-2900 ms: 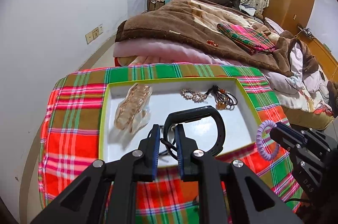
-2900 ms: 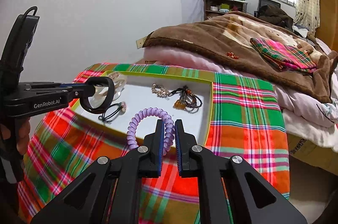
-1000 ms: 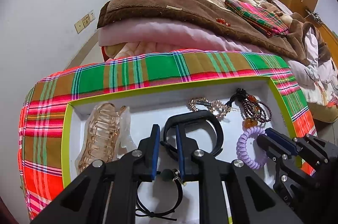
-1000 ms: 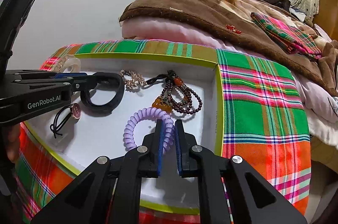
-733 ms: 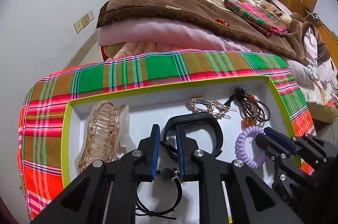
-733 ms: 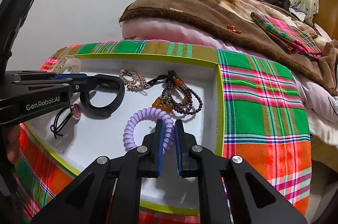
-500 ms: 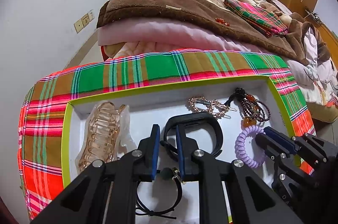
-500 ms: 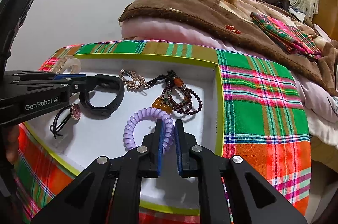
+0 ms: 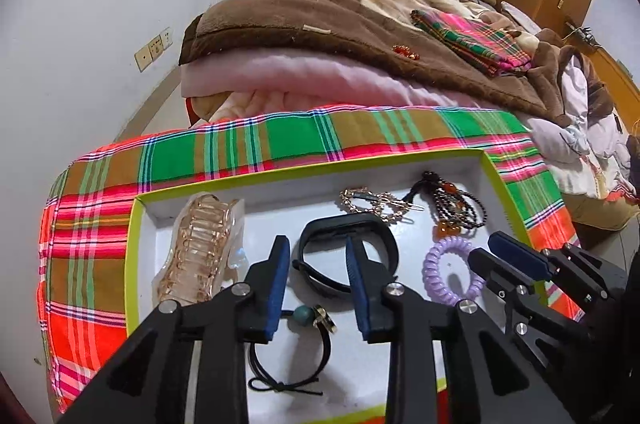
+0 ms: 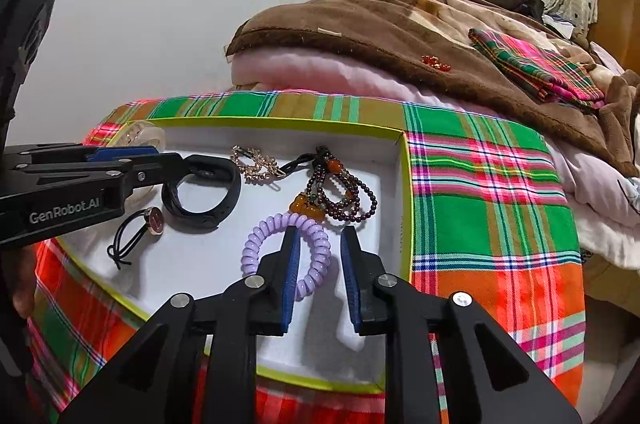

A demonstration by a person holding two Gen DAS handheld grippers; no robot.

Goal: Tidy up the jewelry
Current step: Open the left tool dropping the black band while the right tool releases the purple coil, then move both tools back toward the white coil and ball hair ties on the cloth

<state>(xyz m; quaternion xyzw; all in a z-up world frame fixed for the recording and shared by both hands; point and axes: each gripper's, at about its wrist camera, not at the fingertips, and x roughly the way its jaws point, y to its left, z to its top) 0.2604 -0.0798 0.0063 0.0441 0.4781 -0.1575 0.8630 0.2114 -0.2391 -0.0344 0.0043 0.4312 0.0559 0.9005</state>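
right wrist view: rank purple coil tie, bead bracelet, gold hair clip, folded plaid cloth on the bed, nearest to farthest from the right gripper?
From the right gripper:
1. Purple coil tie, between the open fingers, in the tray.
2. Bead bracelet, just ahead.
3. Gold hair clip, ahead and left, near the tray's far wall.
4. Folded plaid cloth, up on the bed, far right.

The right tool [image 10: 318, 256] stood with its blue-padded fingers [image 10: 290, 268] parted around one side of a lilac spiral hair tie [image 10: 286, 250] lying in a white tray with a lime-green rim [image 10: 404, 207]. Just beyond lay a dark beaded bracelet with amber beads [image 10: 340, 191], a gold hair clip [image 10: 256, 161] and a black band [image 10: 204, 193]. The left tool [image 10: 120, 163] reached over the band, apparently without gripping it.
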